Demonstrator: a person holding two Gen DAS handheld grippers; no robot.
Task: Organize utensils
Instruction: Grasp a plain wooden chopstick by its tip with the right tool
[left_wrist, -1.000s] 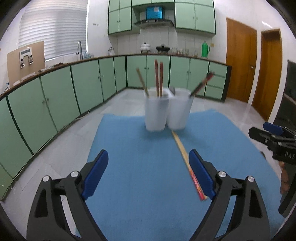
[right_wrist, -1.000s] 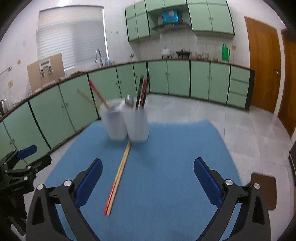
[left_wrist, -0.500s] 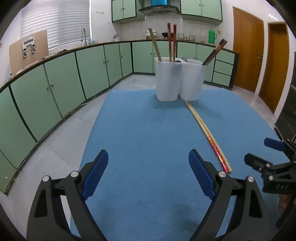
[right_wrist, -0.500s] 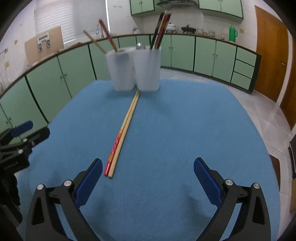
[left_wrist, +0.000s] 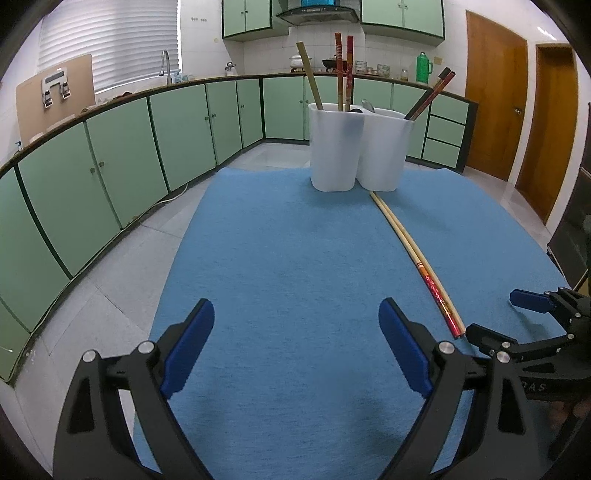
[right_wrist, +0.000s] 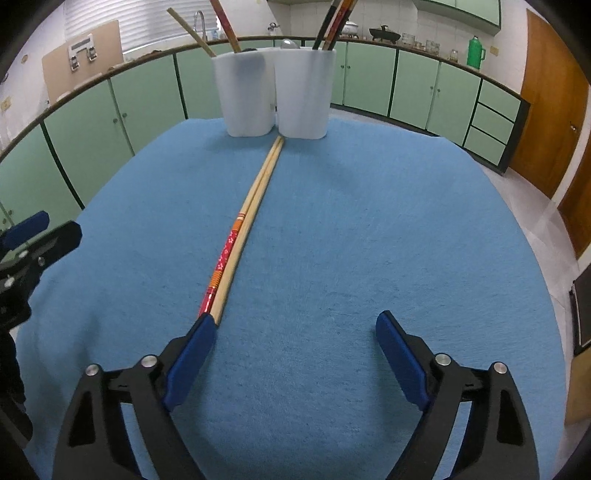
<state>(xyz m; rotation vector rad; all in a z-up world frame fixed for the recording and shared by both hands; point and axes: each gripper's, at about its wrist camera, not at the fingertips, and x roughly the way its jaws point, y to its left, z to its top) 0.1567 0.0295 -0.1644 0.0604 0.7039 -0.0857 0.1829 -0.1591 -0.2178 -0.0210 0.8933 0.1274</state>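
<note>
Two chopsticks (right_wrist: 247, 214), one plain bamboo and one with a red patterned end, lie side by side on the blue mat (right_wrist: 369, 221). They run from two white cups (right_wrist: 245, 96) (right_wrist: 304, 96) toward me. Each cup holds upright chopsticks. My right gripper (right_wrist: 295, 319) hovers low over the mat with its jaws closing and nothing between them. The chopsticks' near ends lie just at its left fingertip (right_wrist: 199, 332). My left gripper (left_wrist: 295, 310) is open over bare mat, left of the chopsticks (left_wrist: 406, 243). The right gripper (left_wrist: 495, 314) shows at that view's right edge.
The mat covers a table in a kitchen with green cabinets (left_wrist: 110, 177) around the walls. Tiled floor lies beyond the table's left and far edges. Wooden doors (left_wrist: 495, 110) stand at the right. The left gripper (right_wrist: 51, 225) is at the left edge of the right wrist view.
Both grippers have come down toward the mat. The right one has moved to the chopsticks' near ends, and its jaws have narrowed a little. The chopsticks and cups have not moved.
</note>
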